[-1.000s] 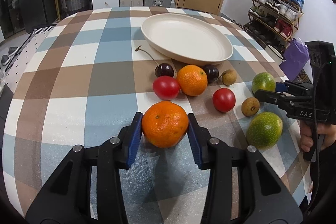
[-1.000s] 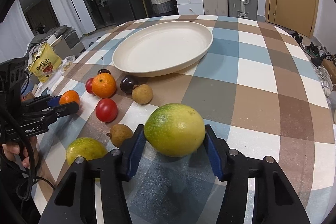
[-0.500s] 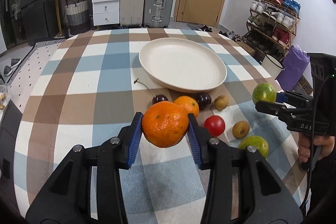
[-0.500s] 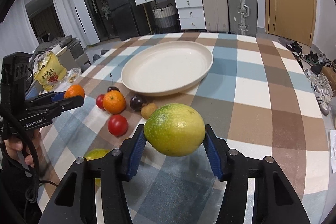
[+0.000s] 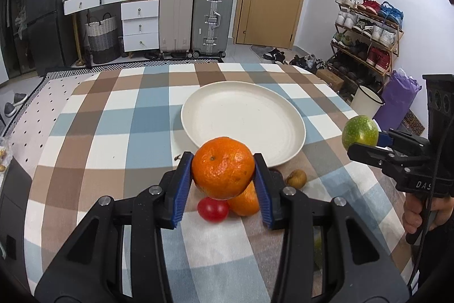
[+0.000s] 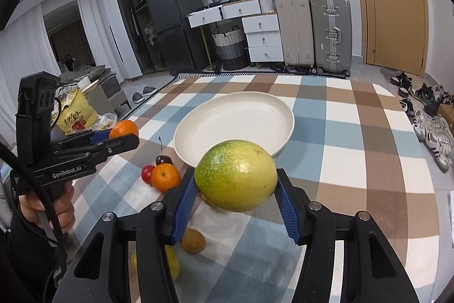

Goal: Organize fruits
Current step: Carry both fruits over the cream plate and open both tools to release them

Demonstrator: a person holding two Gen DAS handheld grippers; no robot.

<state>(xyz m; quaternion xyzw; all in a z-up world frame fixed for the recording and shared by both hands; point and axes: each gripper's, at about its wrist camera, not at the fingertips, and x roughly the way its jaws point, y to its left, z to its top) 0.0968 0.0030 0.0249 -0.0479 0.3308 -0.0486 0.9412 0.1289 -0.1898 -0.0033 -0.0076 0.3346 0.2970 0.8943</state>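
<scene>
a: where do we stand with the fruit?

b: early, we'd say. the white plate [image 5: 272,145] in the middle of the desk [image 5: 93,132] has nothing in it, so no fruit is sorted onto it yet.

a: and what are we carrying?

b: our left claw [image 5: 223,174] is clamped on a big orange [image 5: 223,167], held off the desk just near the plate's close rim. our right claw [image 6: 235,190] is gripping a green-yellow round fruit [image 6: 236,175], also in the air, on the near side of the plate. both pairs of blue pads press the fruit from the sides.

a: what's left on the cloth?

b: a second, smaller orange [image 6: 165,177], a red tomato-like fruit [image 5: 212,209], a dark cherry [image 6: 163,160] with its stem up, a small brown fruit [image 5: 296,177], another brown one [image 6: 192,241] closer to us, and a yellow-green fruit [image 6: 170,263] half hidden under the right claw. they sit in a loose cluster near the plate's close edge.

a: so the remainder?

b: we judge that the two held pieces need setting in the plate, then at least six more need picking up. most of the job lies ahead.
</scene>
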